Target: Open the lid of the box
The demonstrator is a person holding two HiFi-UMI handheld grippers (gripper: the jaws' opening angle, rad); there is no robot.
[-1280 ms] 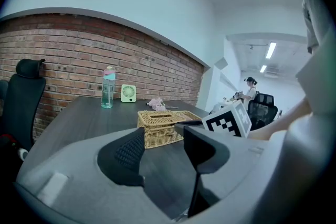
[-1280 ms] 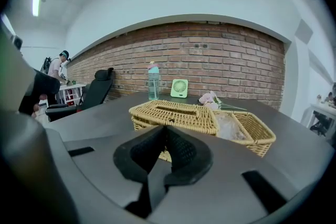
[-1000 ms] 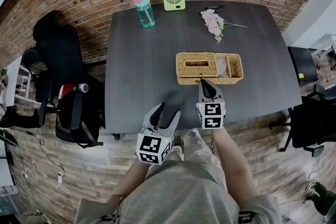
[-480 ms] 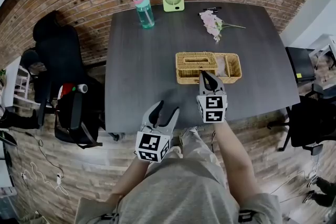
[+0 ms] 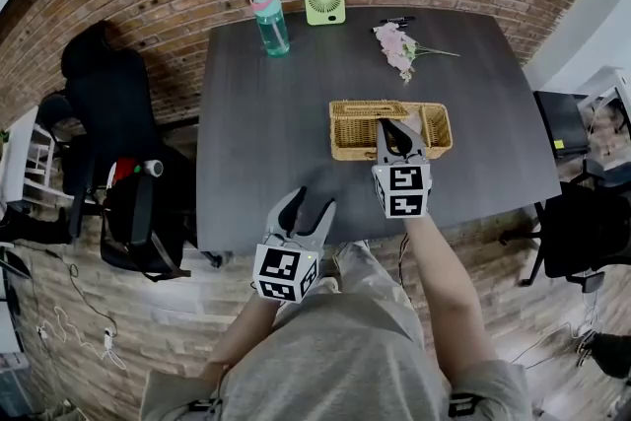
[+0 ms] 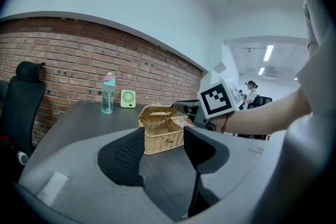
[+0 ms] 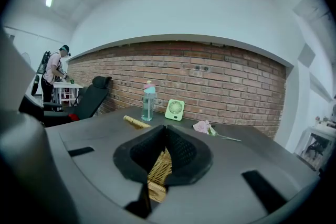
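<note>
- Lid (image 5: 367, 109) of the wicker box (image 5: 439, 135): it covers the left half of the box, which sits mid-surface (image 5: 266, 113) with its long axis running left to right in the head view. The lid's near edge stands raised off the box, so it is tilted and partly open.
- The right tongs (image 5: 393, 127) reach in from the near side and meet the lid at that raised edge. The left tongs (image 5: 315, 200) hang well apart from the box, over the near rim of the surface. The right hand is plainly the nearer one.
- The right tongs are clenched on the lid: in the right gripper view a strip of wicker (image 7: 160, 165) runs between the nearly closed pads.
- The left tongs (image 6: 164, 136) are released, with jaws wide and nothing between them. The box (image 6: 163, 139) lies ahead of them, untouched.
- The hinge looks to be on the far long side, so the next move likely swings the held edge up and away.
</note>
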